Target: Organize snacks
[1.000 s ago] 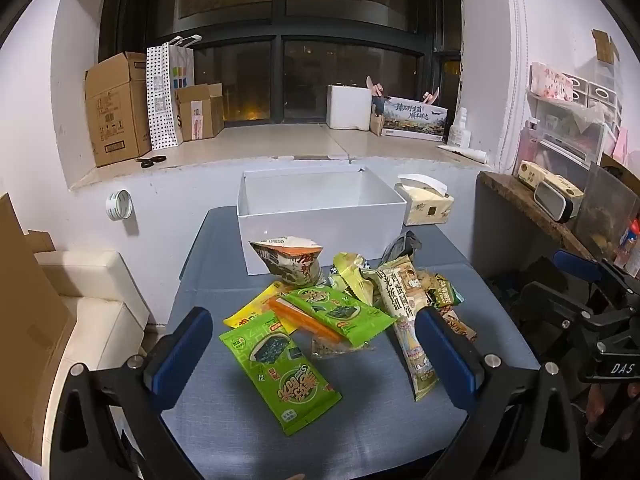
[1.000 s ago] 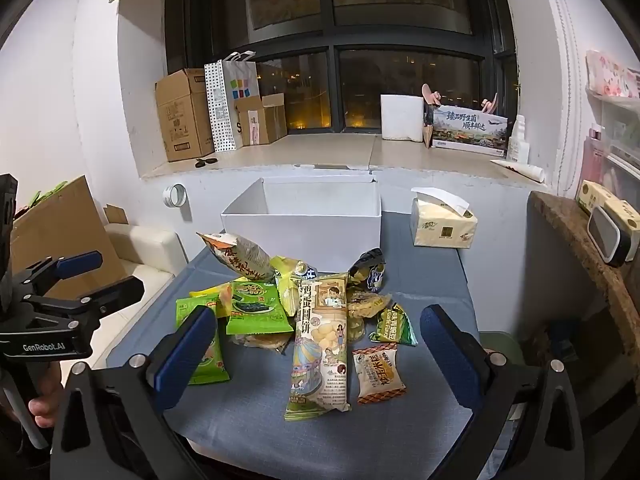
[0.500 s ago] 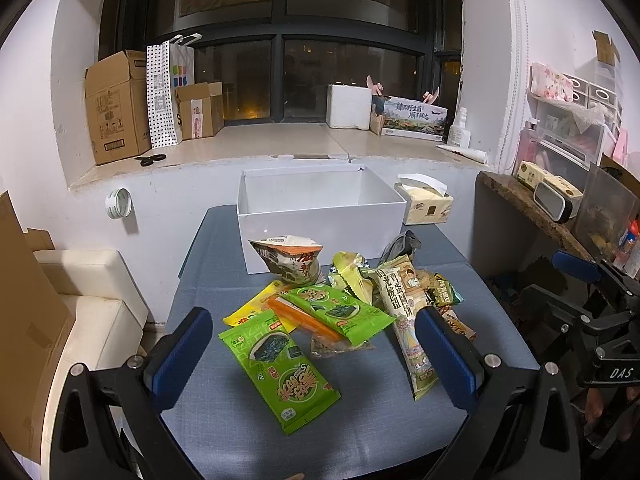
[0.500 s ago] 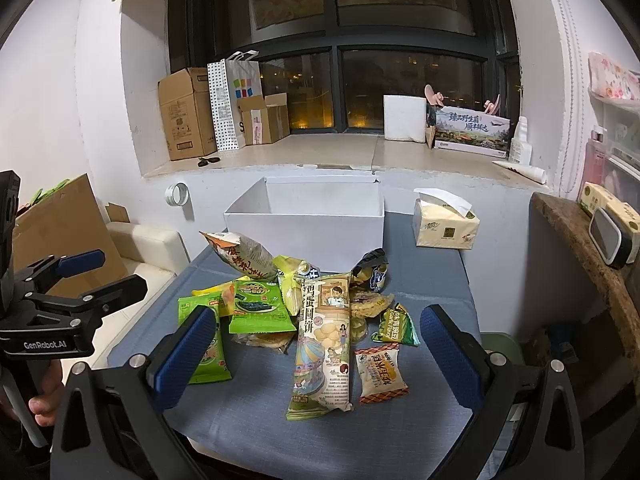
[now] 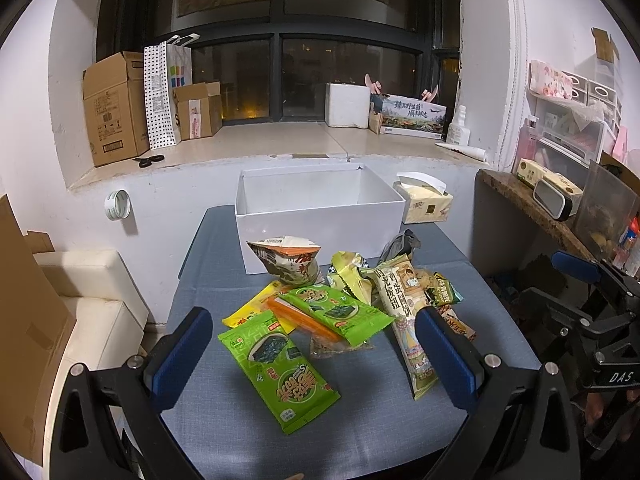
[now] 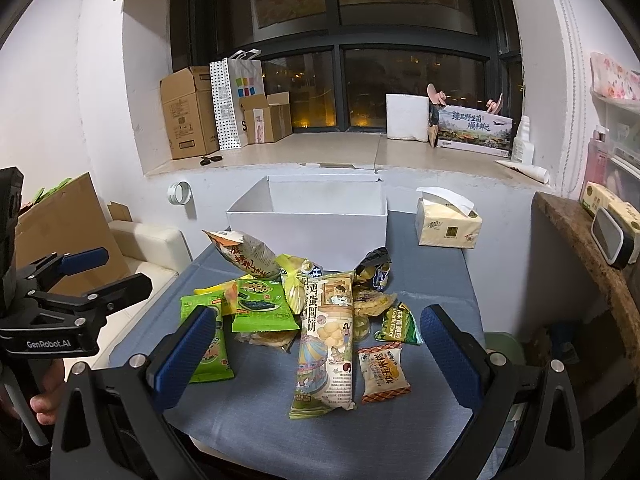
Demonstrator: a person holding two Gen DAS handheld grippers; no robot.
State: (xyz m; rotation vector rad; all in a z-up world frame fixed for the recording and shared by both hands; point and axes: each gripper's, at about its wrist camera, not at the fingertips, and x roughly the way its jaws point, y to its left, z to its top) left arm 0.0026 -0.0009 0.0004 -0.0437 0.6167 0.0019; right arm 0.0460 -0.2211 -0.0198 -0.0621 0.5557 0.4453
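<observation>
A pile of snack packets lies on the blue-grey table [image 5: 240, 432] in front of an empty white box [image 5: 320, 216] [image 6: 316, 220]. Nearest my left gripper [image 5: 314, 354] is a green seaweed packet [image 5: 276, 368]; a second green packet [image 5: 336, 312] and an orange stick lie behind it. A long egg-roll packet [image 6: 326, 332] and a small orange-trimmed packet [image 6: 382, 370] lie before my right gripper [image 6: 320, 356]. Both grippers are open and empty, held above the table's near edge. The left gripper shows at the left of the right wrist view [image 6: 80, 292], and the right gripper at the right of the left wrist view [image 5: 580, 292].
A tissue box [image 6: 448, 226] stands right of the white box. A cream sofa [image 5: 92, 292] and cardboard sheet are left of the table. A wooden shelf [image 6: 592, 256] is on the right. Cardboard boxes [image 5: 116, 108] sit on the window sill.
Both grippers have drifted slightly; the right wrist view has closed in a little on the pile. Nothing on the table has moved.
</observation>
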